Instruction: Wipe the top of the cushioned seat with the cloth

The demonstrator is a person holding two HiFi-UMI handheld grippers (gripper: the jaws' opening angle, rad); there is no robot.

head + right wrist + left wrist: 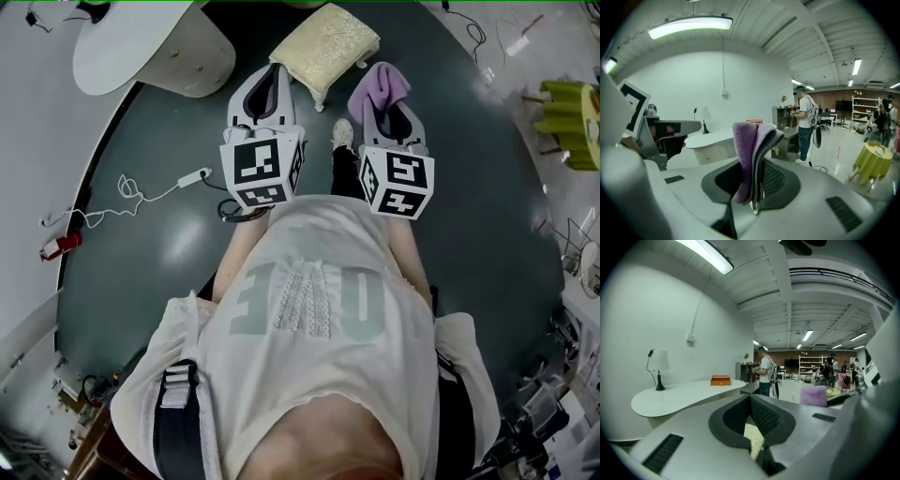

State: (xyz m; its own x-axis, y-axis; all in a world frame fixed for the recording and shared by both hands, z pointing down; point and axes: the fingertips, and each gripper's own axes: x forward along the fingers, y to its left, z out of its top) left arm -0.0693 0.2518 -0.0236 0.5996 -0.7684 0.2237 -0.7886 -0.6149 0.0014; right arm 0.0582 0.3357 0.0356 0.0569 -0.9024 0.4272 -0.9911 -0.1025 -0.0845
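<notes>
- Two grippers were held out level in front of the person's chest, side by side and apart. Neither was touching the cushioned seat point(327, 41).
- The right gripper point(757, 174) had its jaws clamped on the cloth point(748, 149). The purple cloth was folded and stood up out of the jaws, with a loose end hanging below. This was probably so a broad fold could be laid flat on the seat.
- The left gripper point(753, 422) had its jaws a narrow slit apart with nothing between them. A strip of the cream seat showed through the slit, so this gripper was pointing at the seat.
- The seat stood on the dark floor ahead of the person, beside the curved white table point(131, 52). It was nearer the left gripper than the right.
- Judgement: wiping had not started. The cloth was well above the cushion, and the right gripper needed to go forward, down and a little leftward.
- Judgement: the free left gripper was likely kept ready to steady the light seat, which could slide under the strokes.
</notes>
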